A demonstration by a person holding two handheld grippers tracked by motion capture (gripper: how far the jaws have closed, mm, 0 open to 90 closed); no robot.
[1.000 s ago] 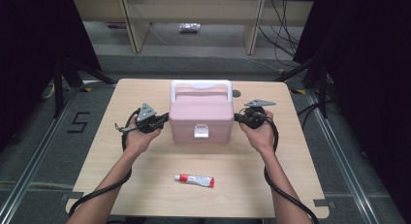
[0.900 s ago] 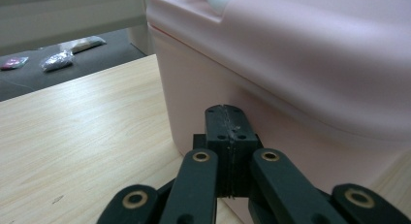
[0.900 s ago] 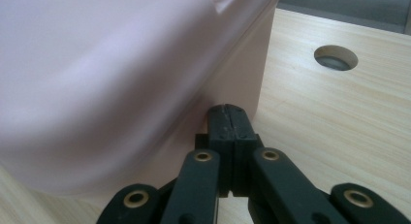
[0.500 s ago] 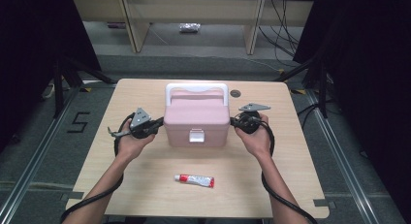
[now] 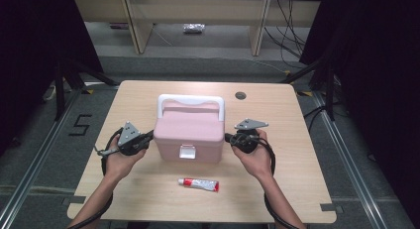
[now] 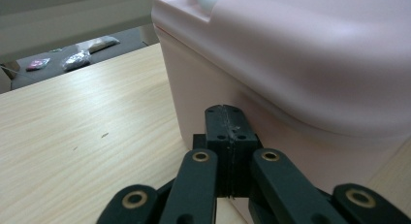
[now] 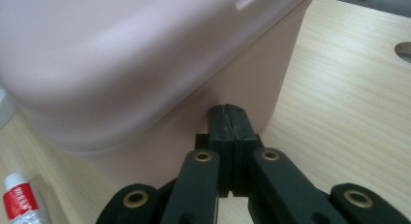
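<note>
Pink box (image 5: 189,135) with the white handle (image 5: 190,101) had come toward your edge of the table (image 5: 297,154) over the last second, and by this moment it sat mid-table, just behind the small red-and-white tube (image 5: 198,184). You had it squeezed between both tools: your left gripper (image 5: 147,138) pushed on its left wall and your right gripper (image 5: 231,138) on its right wall, each with its jaws pressed together and pinching nothing. That reads as a drag toward you, probably to bring the front latch (image 5: 186,152) within reach.

From above you could see the lid down, the latch and the tube in front. Your left gripper view added what that hid: the closed tips (image 6: 228,118) butted against the lower wall under the lid's lip. Your right gripper view showed the same contact (image 7: 229,118), with the tube's end (image 7: 19,200) nearby.
</note>
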